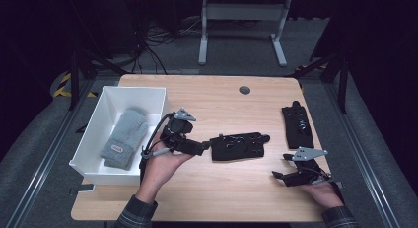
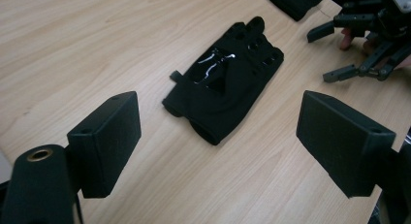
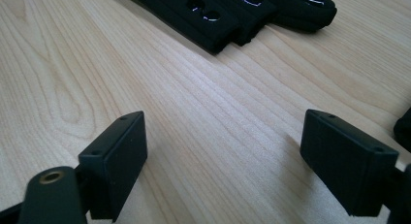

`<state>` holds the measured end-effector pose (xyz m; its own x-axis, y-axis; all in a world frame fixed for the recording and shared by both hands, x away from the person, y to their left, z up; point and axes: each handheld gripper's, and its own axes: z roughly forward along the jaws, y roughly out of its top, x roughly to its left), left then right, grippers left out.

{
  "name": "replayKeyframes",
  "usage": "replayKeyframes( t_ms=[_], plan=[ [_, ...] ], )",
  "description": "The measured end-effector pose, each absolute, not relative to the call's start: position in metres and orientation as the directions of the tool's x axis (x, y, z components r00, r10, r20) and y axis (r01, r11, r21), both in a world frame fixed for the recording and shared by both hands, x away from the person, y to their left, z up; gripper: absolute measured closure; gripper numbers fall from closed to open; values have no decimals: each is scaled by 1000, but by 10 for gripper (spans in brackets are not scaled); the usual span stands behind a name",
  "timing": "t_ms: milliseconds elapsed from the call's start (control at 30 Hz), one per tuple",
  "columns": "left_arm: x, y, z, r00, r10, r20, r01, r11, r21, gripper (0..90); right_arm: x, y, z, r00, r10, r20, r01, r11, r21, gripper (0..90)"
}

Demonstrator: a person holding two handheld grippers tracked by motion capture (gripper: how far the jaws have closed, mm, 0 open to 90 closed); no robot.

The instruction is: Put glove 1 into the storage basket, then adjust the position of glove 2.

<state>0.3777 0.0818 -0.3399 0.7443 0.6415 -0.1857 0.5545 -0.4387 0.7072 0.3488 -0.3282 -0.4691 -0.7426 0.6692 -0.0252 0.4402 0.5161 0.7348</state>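
Pale wooden counter (image 1: 236,188): at the middle of the high view lies a black glove (image 1: 237,146), long axis left-right, just right of the left claw (image 1: 206,146), whose jaws stand apart around nothing. The right claw (image 1: 279,176), likewise apart, sits farther off at lower right.

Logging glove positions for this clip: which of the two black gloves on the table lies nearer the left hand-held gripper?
The black glove at the table's middle, just ahead of the open left hand-held gripper. The other black glove lies near the right edge.
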Motion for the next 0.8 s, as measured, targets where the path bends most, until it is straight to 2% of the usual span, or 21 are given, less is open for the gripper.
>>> replayKeyframes(
  t_ms=[600,800],
  plan=[
    [360,62,-398,778,610,-151,520,-490,700,160,349,-328,-469,-744,668,-27,439,518,734,173],
    [352,62,-423,796,590,-131,496,-513,700,141,350,-335,-461,-740,672,-11,449,506,736,268]
  ],
)
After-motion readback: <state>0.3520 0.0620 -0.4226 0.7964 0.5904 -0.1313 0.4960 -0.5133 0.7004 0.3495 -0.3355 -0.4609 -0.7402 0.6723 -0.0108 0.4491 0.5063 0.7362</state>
